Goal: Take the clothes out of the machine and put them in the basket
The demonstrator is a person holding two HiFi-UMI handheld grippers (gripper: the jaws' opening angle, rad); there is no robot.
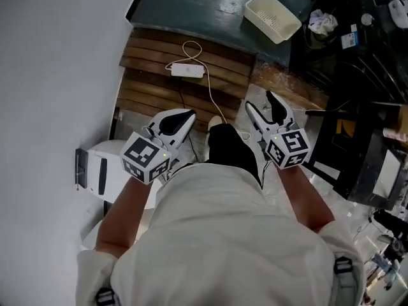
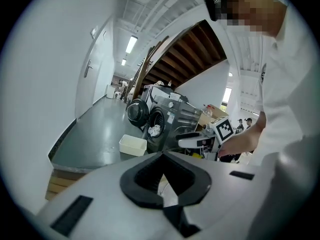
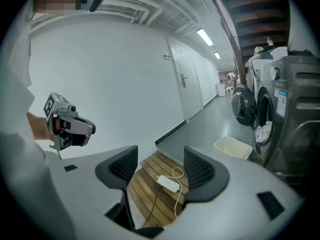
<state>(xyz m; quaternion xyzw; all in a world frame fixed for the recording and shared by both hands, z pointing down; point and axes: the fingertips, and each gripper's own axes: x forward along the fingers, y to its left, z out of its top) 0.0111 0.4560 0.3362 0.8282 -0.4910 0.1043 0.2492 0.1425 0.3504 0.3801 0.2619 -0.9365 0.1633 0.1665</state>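
Left gripper [image 1: 180, 121] shut, right gripper [image 1: 266, 109] parted, both empty; the cable [image 1: 210, 91] at upper centre could trip a step toward the basket [image 1: 273, 16]

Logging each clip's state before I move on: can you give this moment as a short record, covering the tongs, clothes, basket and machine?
left tongs: shut, empty
right tongs: open, nothing between them
machine: door open
clothes: white, hanging at the machine's opening, not yet taken out
basket: white, on the grey floor beside the machine, looks empty
steps: wooden; a power strip and its cable lie on them
stage: not begun; both tongs are well short of the machine
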